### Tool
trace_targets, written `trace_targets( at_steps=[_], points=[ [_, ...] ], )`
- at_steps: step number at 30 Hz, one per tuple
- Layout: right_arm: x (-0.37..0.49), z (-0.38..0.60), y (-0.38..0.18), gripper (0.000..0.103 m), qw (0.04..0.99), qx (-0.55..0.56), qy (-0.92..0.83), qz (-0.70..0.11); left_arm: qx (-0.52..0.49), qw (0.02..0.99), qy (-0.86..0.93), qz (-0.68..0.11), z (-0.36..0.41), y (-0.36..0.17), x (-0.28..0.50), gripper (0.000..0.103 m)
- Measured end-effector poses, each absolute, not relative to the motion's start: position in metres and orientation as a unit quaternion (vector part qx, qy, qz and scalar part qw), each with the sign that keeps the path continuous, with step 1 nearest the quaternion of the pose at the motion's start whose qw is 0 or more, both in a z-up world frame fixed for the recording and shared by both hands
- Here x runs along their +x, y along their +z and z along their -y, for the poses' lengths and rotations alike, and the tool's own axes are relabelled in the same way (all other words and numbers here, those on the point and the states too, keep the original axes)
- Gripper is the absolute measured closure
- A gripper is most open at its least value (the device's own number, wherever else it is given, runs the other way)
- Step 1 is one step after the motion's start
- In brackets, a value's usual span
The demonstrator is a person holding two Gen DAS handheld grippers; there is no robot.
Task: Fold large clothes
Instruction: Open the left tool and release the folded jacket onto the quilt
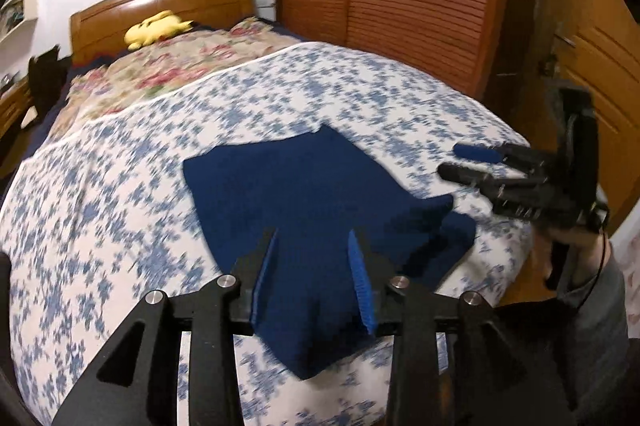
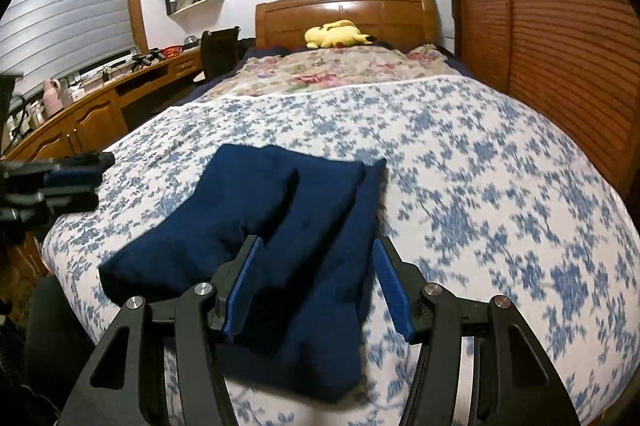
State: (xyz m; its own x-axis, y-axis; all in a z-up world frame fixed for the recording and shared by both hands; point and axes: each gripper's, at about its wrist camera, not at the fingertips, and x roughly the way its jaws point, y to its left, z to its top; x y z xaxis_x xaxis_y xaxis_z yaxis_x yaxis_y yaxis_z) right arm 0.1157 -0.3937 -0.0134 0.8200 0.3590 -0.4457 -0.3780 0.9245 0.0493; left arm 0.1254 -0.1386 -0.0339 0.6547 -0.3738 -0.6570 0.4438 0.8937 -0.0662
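Fold laid: both the left gripper [image 1: 312, 278] and right gripper [image 2: 316, 290] hang part-open, seemingly empty (blurred), above the navy garment [image 2: 256, 226]; next, regrip its six-o'clock edge.

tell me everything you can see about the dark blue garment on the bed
The navy garment is a thick, soft-looking cloth, already folded into a compact bundle with overlapping layers and a narrower flap along one side. It lies flat on the blue floral bedspread, near the bed's foot. Nothing grips it: both grippers' jaws stand apart above it, not pressing on the cloth.
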Motion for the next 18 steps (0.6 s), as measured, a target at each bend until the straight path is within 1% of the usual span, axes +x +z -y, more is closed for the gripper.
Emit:
trace_targets(
  at_steps=[10, 18],
  points=[
    [0.14, 0.356, -0.021, 0.044, 0.938, -0.026, 0.242, -0.247, 0.032, 0.915, -0.173, -0.364, 0.091, -0.065, 0.128, 0.066],
    [0.157, 0.326, -0.037, 0.044, 0.919, -0.049, 0.276, -0.278, 0.021, 0.915, -0.157, -0.372, 0.072, -0.077, 0.126, 0.066]
  ],
)
